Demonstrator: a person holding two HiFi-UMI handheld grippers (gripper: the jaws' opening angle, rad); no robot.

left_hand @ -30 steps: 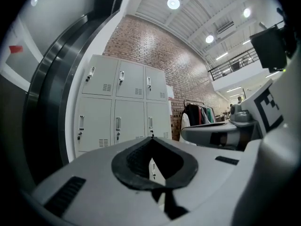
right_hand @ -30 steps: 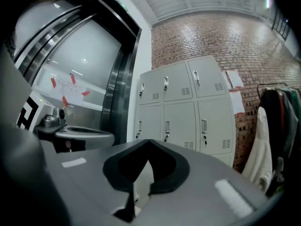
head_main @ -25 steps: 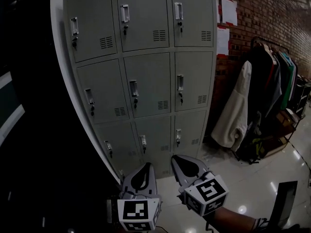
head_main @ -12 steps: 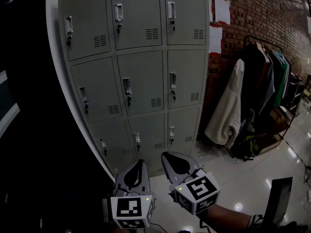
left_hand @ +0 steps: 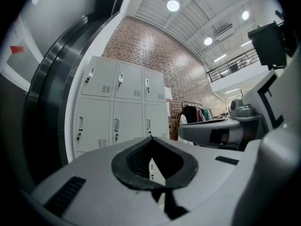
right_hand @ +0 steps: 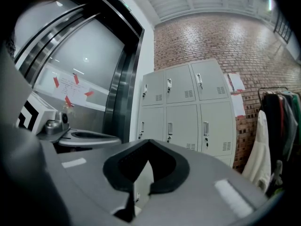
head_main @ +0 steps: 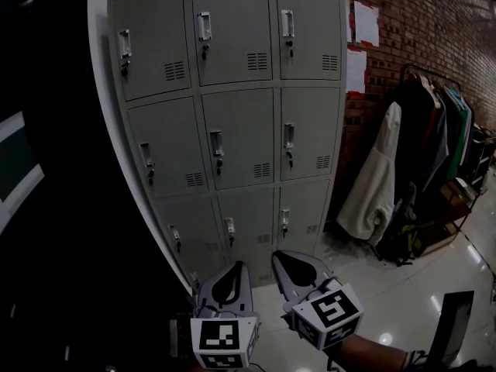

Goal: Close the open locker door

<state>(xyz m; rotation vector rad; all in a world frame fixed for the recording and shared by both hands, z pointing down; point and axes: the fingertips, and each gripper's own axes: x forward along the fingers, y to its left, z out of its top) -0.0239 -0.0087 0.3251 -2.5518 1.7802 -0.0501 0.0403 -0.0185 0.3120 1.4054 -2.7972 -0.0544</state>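
A grey locker cabinet [head_main: 232,130] with three rows of three doors stands ahead against a brick wall. Every door that I see lies flush with the cabinet, each with a handle and a key. The cabinet also shows in the left gripper view [left_hand: 117,112] and the right gripper view [right_hand: 188,112]. My left gripper [head_main: 237,265] and right gripper [head_main: 277,256] hang side by side low in the head view, well short of the bottom row. Both are shut with nothing between the jaws. The left gripper [left_hand: 150,138] and right gripper [right_hand: 149,141] point at the cabinet.
A clothes rack [head_main: 426,146] with dark coats and a white coat [head_main: 376,184] stands right of the cabinet. Papers [head_main: 364,20] hang on the brick wall. A dark wall runs along the left. A dark upright object [head_main: 453,324] stands on the glossy floor at the lower right.
The head view has swung a little, so the cabinet sits slightly right and lower than half a second ago. Both grippers stay shut and low, side by side.
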